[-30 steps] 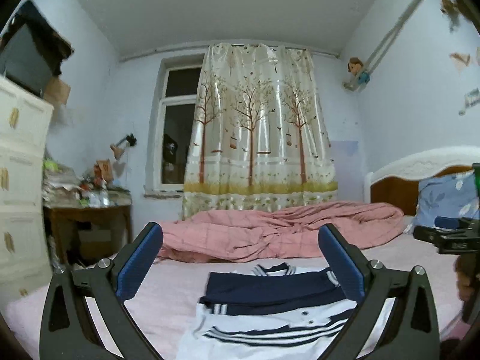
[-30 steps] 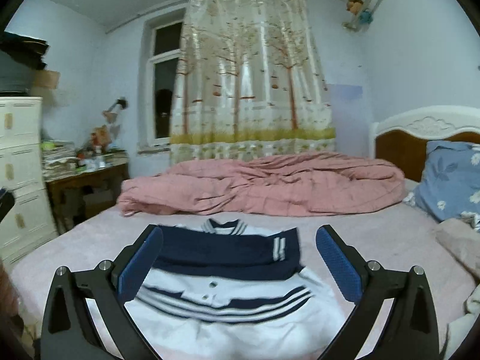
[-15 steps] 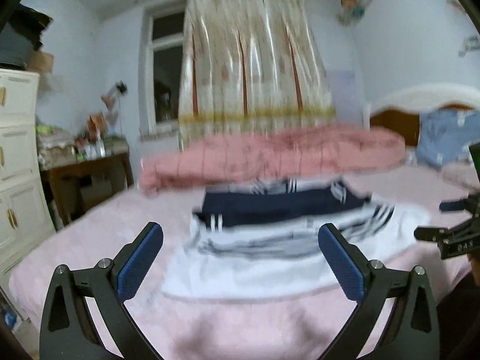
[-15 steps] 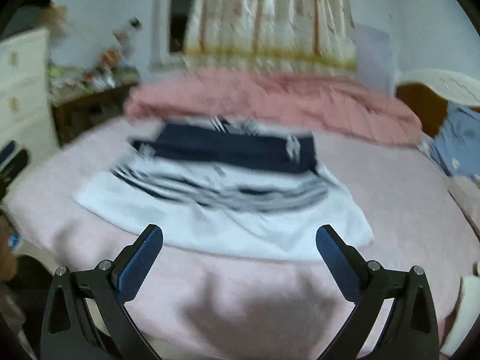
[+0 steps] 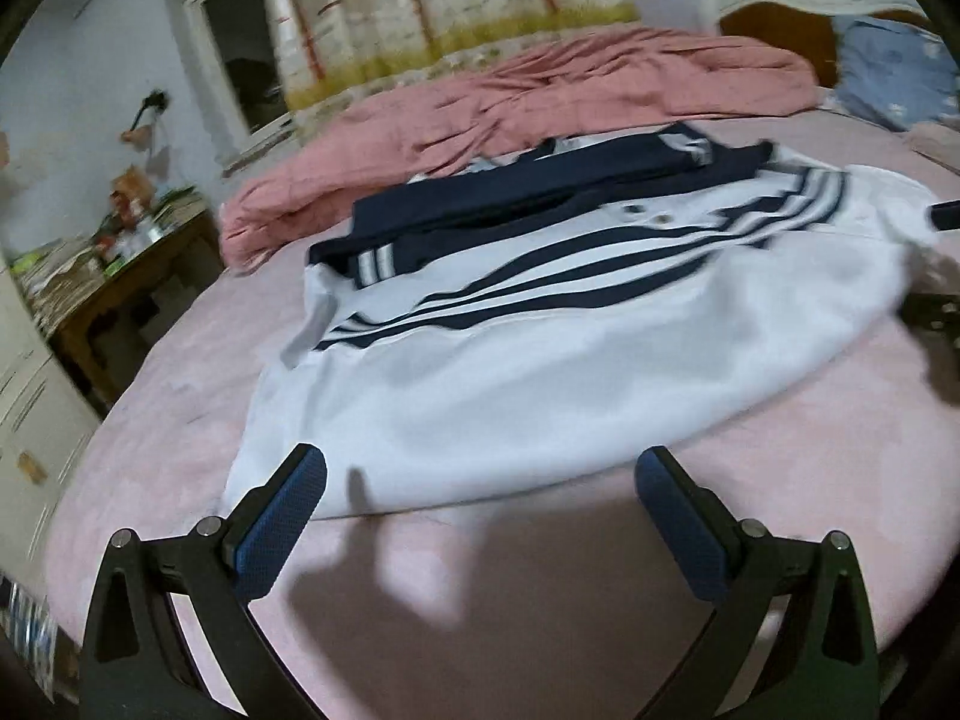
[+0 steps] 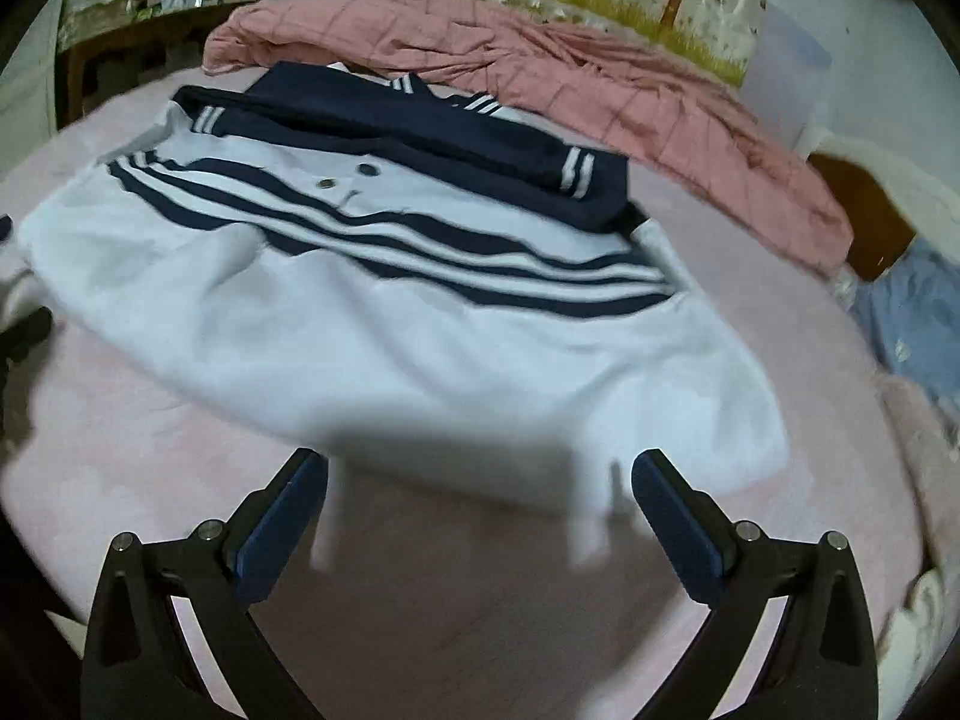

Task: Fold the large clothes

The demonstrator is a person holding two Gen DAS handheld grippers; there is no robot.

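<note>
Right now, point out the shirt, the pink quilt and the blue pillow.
shirt (image 6: 420, 360), right wrist view, plain white lower body.
pink quilt (image 6: 600, 78), right wrist view, rumpled middle.
blue pillow (image 5: 888, 69), left wrist view, its face.

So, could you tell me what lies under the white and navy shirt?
The shirt lies on the pink bedsheet, which shows all around it. Whatever lies directly beneath it is covered.

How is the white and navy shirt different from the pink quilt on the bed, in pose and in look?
The shirt lies spread nearly flat near the front edge of the bed, while the pink quilt is bunched in a wrinkled heap behind it. The shirt is white with navy stripes and navy sleeves folded across its top; the quilt is one pink colour with a faint check. Both rest on the pink sheet, and no gripper touches either.
</note>
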